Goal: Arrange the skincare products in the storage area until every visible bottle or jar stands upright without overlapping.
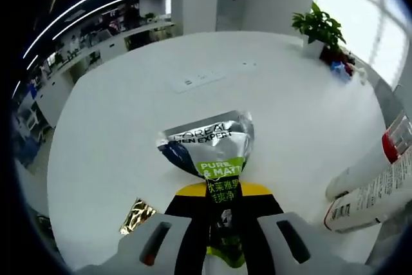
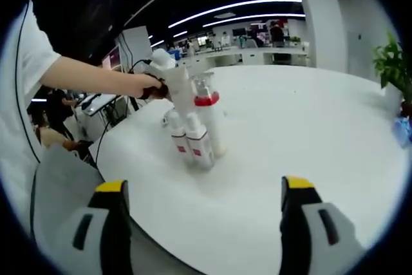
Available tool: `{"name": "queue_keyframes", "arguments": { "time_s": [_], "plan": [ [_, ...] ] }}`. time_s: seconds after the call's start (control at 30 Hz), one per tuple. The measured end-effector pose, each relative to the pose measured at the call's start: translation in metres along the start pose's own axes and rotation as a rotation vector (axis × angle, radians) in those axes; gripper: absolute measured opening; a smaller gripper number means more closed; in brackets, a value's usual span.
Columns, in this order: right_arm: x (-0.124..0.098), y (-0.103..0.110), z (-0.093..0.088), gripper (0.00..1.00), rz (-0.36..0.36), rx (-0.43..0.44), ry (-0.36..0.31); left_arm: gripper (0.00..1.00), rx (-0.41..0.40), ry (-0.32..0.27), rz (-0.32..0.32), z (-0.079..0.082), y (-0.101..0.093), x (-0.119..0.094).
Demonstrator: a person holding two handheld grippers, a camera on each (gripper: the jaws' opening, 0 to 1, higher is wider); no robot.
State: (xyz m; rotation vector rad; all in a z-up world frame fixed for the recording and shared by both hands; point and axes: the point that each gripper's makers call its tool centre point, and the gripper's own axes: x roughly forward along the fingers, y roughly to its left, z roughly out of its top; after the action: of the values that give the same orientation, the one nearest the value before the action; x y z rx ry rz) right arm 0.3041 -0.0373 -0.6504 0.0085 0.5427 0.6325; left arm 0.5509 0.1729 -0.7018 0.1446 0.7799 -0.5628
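Jaws of the left gripper (image 1: 224, 236) are closed on a L'Oréal Men Expert tube (image 1: 215, 159), silver with a green band, which sticks out toward 12 o'clock above the white round table (image 1: 129, 127). At 3 o'clock in the left gripper view two white bottles (image 1: 373, 185) lean into the picture, and a gold foil piece (image 1: 136, 216) lies at 8 o'clock. The right gripper (image 2: 203, 223) is wide open and holds nothing. In the right gripper view, a group of white bottles with red labels (image 2: 196, 136) stands upright at 12 o'clock, with the person's hand (image 2: 151, 86) just above it.
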Motion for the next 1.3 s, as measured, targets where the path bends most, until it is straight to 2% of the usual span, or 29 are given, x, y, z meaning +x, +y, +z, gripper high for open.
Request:
{"name": "queue_keyframes", "arguments": {
  "time_s": [0.27,0.93,1.3],
  "plan": [
    [-0.001,0.002,0.002,0.99,0.003,-0.008,-0.004,0.12,-0.029,-0.045,0.017,0.007,0.007,-0.009],
    [-0.004,0.013,0.011,0.99,0.022,-0.036,-0.021,0.12,-0.033,-0.104,0.042,0.006,0.007,-0.044],
    [-0.004,0.02,0.015,0.99,0.035,-0.05,-0.029,0.12,-0.047,-0.136,0.055,0.0,0.005,-0.068]
  ]
}}
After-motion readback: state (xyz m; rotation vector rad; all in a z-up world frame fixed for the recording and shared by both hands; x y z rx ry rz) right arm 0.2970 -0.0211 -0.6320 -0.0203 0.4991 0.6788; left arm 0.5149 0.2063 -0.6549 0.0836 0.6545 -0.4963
